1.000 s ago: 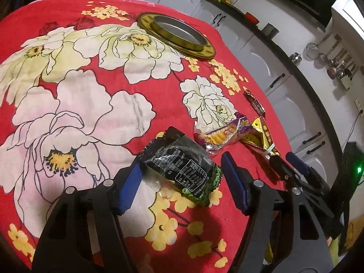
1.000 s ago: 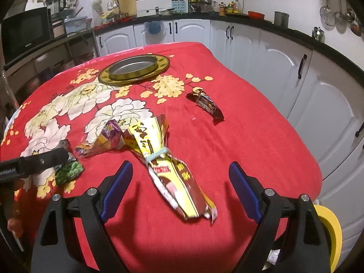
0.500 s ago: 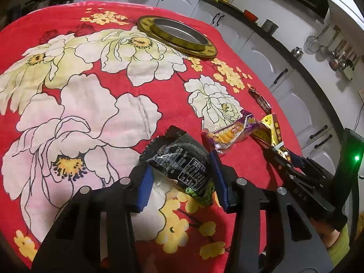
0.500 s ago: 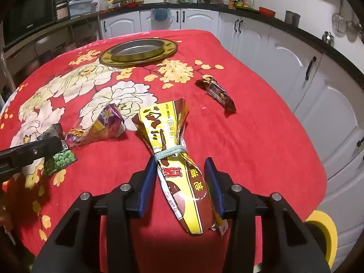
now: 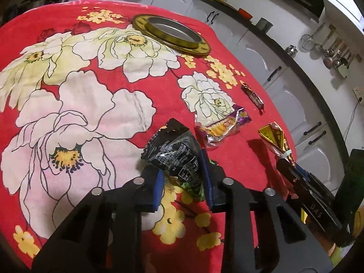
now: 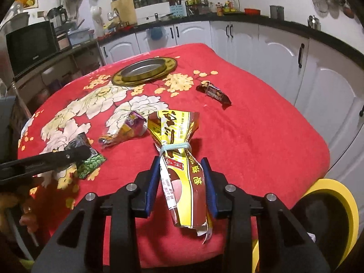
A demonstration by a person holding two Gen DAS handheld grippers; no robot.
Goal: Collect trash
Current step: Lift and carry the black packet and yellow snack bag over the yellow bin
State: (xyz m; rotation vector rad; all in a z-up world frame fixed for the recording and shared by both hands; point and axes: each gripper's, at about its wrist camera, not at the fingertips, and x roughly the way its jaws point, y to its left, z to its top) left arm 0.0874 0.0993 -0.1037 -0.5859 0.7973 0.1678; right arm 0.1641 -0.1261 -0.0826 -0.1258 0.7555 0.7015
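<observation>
surface: red floral tablecloth [image 5: 95, 150] | room: kitchen, white cabinets [image 6: 268, 45] | left hand-held gripper [image 5: 182, 170] clamps black wrapper [image 5: 175, 157] | right hand-held gripper [image 6: 180, 168] clamps yellow bag [image 6: 182, 175]

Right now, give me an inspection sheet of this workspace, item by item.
Surface: table under a red floral cloth.
Job's things: black-green wrapper; yellow-brown bag tied with a band; purple wrapper; dark candy wrapper; all lie apart.
Clutter: round metal tray at the far side.
Grippers: left gripper jaws just closed onto the black-green wrapper; right gripper jaws just closed onto the yellow-brown bag.
Cables: one from a wall socket.
Surroundings: white cabinets, microwave, yellow-rimmed bin beside the table.
</observation>
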